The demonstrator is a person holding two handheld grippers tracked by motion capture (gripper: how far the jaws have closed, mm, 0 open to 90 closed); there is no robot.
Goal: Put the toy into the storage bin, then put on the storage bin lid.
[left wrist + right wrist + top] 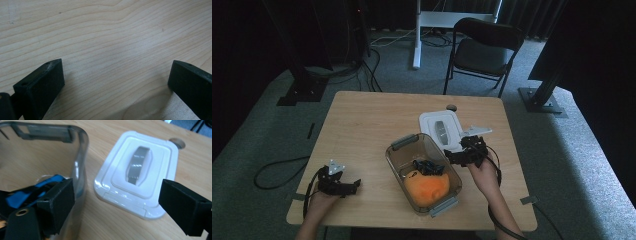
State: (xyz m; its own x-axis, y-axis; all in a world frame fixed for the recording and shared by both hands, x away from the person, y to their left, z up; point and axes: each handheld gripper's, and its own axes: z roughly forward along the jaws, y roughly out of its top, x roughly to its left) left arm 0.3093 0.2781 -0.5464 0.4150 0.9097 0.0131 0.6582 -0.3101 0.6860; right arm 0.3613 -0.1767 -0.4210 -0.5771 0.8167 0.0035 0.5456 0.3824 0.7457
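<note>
A clear smoky plastic container [398,159] stands on the wooden table [362,120], holding an orange round object [427,186] and a dark blue-and-black item [426,166]. Its white lid [439,129] with a grey handle lies flat just behind it. My right gripper [458,155] hovers open beside the container's right wall; in the right gripper view its jaws stand wide, one by the container wall [81,170], the other over the lid [135,172]. My left gripper [349,187] rests open near the table's front left, with bare wood [112,50] between its jaws.
A dark folding chair [484,47] stands beyond the table's far edge, beside a white desk leg [417,35]. Cables trail on the carpet at left [277,172]. A small round hole [452,107] sits near the table's back edge.
</note>
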